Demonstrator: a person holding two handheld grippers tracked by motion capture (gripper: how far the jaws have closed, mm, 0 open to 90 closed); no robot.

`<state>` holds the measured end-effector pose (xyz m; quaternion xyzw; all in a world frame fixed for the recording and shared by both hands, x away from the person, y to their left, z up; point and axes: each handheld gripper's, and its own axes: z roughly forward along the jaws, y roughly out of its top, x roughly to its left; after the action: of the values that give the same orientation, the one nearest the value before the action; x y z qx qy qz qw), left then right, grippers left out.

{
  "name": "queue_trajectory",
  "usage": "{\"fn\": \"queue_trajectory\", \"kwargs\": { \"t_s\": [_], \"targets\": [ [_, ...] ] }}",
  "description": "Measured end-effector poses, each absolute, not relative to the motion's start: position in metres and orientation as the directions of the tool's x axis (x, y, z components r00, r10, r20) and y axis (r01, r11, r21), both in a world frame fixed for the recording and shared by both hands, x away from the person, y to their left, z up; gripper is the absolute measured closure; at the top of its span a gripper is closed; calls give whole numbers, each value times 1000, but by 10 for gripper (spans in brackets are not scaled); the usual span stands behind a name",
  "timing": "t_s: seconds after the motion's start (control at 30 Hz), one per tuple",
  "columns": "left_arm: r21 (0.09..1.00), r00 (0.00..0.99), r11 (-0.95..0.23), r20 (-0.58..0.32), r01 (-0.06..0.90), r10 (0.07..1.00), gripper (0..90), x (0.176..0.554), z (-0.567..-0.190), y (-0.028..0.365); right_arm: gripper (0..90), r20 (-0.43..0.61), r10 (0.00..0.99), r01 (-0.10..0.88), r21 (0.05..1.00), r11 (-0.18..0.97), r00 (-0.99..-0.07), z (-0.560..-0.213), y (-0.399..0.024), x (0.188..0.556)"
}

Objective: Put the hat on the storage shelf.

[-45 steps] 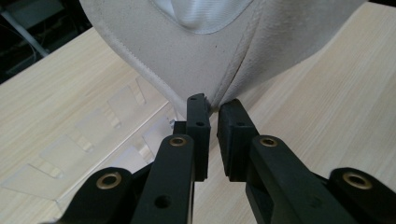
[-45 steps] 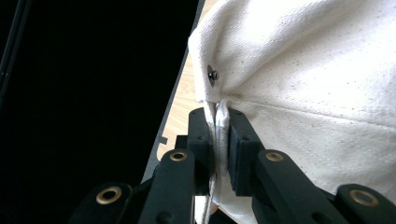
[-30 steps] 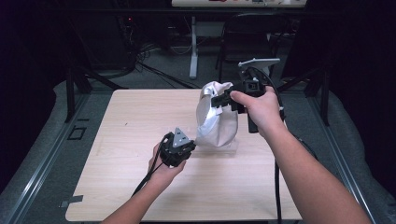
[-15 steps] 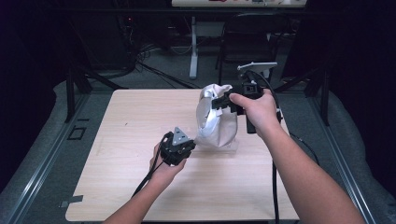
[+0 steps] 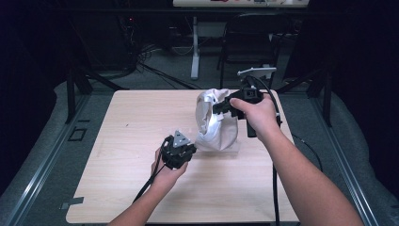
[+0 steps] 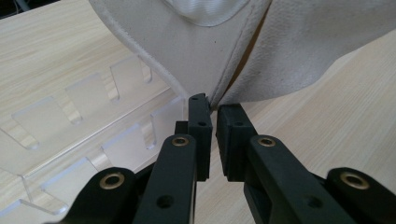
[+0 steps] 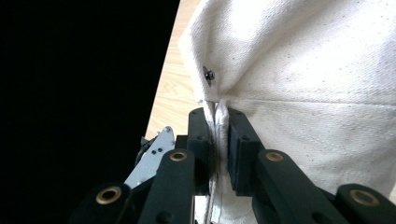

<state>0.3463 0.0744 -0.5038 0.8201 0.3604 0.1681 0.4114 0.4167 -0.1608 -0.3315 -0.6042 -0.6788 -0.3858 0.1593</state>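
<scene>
Holding: R gripper (image 5: 221, 107) clamped on cloth bag (image 5: 214, 127) top seam, 12 o'clock; L gripper (image 6: 212, 109) pinched shut on bag's lower edge, 6 o'clock — both grips made, bag lifted off clear rack (image 6: 70, 126); placing left.

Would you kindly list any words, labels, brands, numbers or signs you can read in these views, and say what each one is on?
None: no readable text in these pictures.
The white cloth cap is plain where it shows, in both gripper views too.
The clear plastic stand carries no marking.
The left gripper and right gripper show no lettering.
The items on the far shelf are too small and blurred to read.
</scene>
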Motion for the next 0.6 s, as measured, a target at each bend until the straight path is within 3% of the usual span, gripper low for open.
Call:
{"fn": "queue_trajectory", "kwargs": {
  "t_s": [0.23,0.4,0.6],
  "targets": [
    [799,689,-415,1,436,725,826,343,-506,76,817,683,697,946,323,-20,-218,-332,-159,417],
    [817,717,-451,67,360,694,672,332,-503,74,817,680,698,943,332,-20,-224,-332,-159,417],
    [816,709,-478,125,324,694,640,334,-500,65,816,675,700,942,336,-12,-232,-332,-158,417]
  ]
}}
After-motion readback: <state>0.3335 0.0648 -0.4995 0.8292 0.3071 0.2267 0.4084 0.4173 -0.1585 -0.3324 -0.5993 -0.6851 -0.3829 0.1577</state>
